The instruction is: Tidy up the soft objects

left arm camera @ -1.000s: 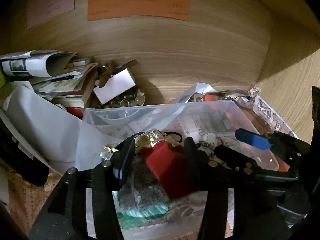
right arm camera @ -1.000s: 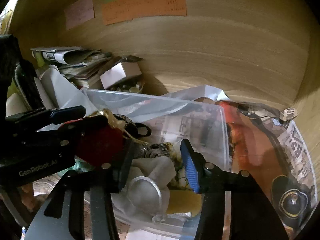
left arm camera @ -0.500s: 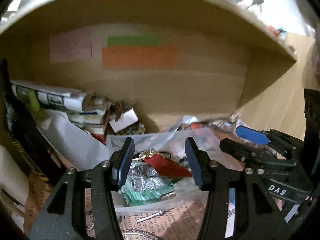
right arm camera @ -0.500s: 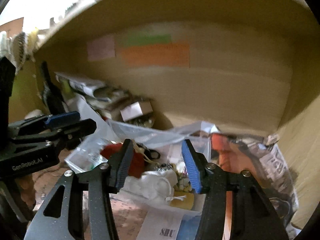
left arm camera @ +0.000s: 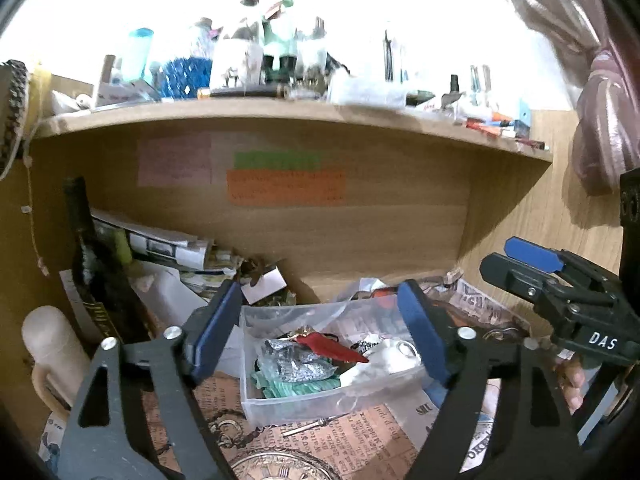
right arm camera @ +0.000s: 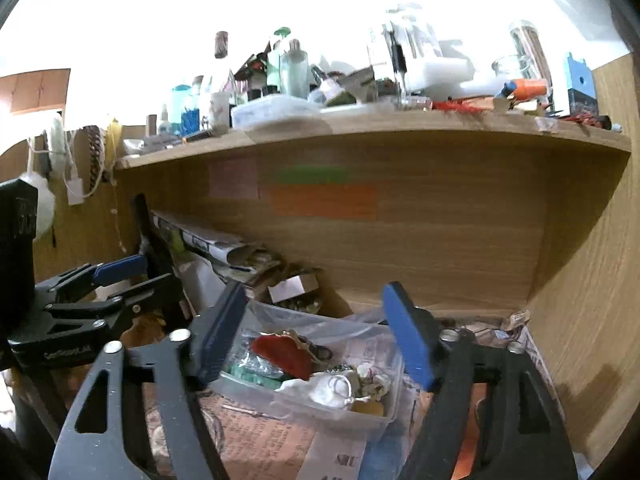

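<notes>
While I held both tools back from the shelf, my left gripper (left arm camera: 320, 332) stood spread wide, its blue-padded fingers (left arm camera: 420, 332) clasping nothing and touching nothing. My right gripper (right arm camera: 312, 336) was parted just as widely and likewise carried nothing; in the left wrist view it showed at the right edge, side on.

Between each pair of fingers lay the clear plastic bin (left arm camera: 304, 400), resting on printed newspaper (left arm camera: 340, 440) at the front of the lower shelf. Inside it, the red soft object (left arm camera: 332, 346) lay on top of the pile near the middle, with a gold trim at its back end. Just beside it on the left sat a crumpled silver foil piece (left arm camera: 296, 360) over a green fabric piece (left arm camera: 296, 386), and on the right a white cloth item (left arm camera: 384, 360) with a ring on it.

A dark bottle (left arm camera: 90, 264) stood at the shelf's left end, with folded papers (left arm camera: 160, 244) stacked behind it. An orange note (left arm camera: 286, 187) and a green note (left arm camera: 278, 159) were stuck on the back panel. The top board (right arm camera: 360, 128) above carried a clutter of bottles and jars.
</notes>
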{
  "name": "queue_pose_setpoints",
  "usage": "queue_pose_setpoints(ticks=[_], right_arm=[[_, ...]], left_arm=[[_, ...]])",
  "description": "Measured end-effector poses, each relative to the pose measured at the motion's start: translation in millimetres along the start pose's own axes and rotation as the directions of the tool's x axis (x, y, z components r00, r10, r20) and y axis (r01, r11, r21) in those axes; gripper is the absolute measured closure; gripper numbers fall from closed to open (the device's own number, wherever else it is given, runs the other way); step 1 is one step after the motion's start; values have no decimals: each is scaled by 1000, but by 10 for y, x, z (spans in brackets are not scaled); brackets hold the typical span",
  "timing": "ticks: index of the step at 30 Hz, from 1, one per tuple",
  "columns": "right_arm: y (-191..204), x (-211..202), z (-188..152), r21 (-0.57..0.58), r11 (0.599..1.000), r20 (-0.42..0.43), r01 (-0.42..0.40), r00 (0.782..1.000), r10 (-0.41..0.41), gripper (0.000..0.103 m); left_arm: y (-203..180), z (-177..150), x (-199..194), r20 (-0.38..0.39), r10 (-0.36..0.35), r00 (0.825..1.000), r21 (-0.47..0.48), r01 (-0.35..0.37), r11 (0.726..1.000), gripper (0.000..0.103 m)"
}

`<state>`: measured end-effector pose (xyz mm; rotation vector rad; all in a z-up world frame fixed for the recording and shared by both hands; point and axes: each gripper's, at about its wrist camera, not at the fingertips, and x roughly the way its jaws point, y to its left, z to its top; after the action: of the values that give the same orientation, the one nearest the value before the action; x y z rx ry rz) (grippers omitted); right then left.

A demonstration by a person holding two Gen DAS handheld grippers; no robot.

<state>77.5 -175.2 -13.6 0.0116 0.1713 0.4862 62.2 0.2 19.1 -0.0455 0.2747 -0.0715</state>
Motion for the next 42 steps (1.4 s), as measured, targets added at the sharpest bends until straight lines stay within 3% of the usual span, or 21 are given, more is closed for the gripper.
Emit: queue_pose_setpoints(ticks=[7,12,42], right_arm=[[21,-125,-45,16,1000,12,-9,1000,9,15],[66,-189,-91,16,1000,26,6,1000,-7,0],[139,-289,-108,11,1000,36,6,999,-7,0]], left_arm=[[-53,-37,-200,37,18,999,13,-19,1000,5],[-89,-63,-289,52,26,998,16,-27,999,1],[-65,-133,-311,36,33,999,3,-33,999,0]])
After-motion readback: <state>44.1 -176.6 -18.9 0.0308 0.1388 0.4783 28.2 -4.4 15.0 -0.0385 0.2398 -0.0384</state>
